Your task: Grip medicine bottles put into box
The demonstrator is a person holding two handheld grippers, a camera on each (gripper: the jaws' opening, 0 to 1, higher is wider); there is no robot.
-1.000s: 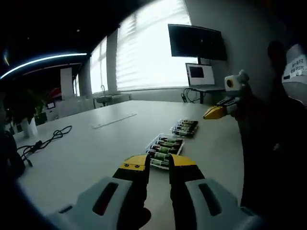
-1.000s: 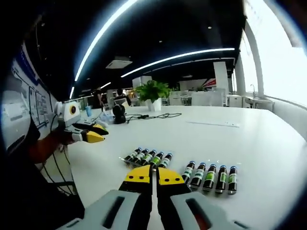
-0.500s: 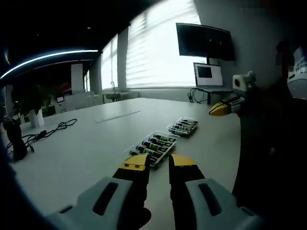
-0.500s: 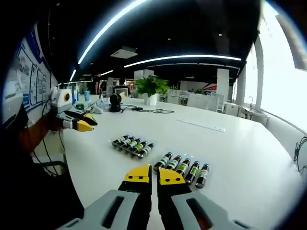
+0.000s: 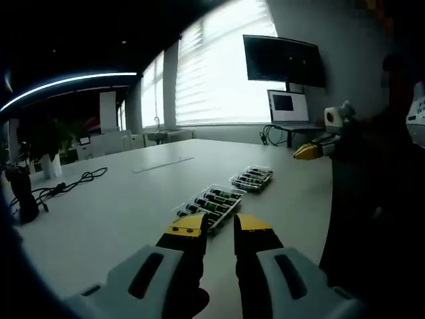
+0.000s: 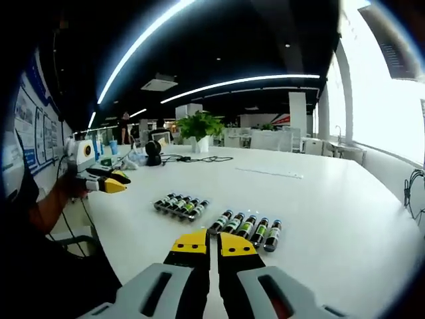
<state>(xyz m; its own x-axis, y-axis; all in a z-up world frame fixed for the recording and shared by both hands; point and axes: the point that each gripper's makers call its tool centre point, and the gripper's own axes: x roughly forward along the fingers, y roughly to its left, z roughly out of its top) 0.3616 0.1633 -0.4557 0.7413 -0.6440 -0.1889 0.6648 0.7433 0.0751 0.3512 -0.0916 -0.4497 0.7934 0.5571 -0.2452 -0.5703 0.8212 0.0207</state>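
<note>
Two rows of small dark medicine bottles with green labels lie side by side on the white table [image 5: 119, 212]. In the left gripper view the near row [image 5: 209, 203] and the far row [image 5: 252, 178] each seem to rest in a clear tray. My left gripper [image 5: 219, 229] hovers just short of the near row, its jaws a little apart with nothing between them. In the right gripper view the rows [image 6: 180, 204] [image 6: 247, 226] lie ahead of my right gripper [image 6: 217, 243], whose jaws are shut and hold nothing. The other gripper enters each view: right [image 5: 309, 151], left [image 6: 109, 184].
A black cable [image 5: 66, 189] and a dark object [image 5: 23, 199] lie at the table's left. A thin flat strip [image 5: 163, 165] lies farther back. A wall monitor [image 5: 284, 60] and small screen [image 5: 285, 103] stand beyond. A plant [image 6: 199, 125] is across the table. A person's arm [image 6: 46, 206] holds the left gripper.
Both views have shifted with the hands, and in the right gripper view the bottle rows now look farther off. The bottles have not moved. Jaw gaps are unchanged.
</note>
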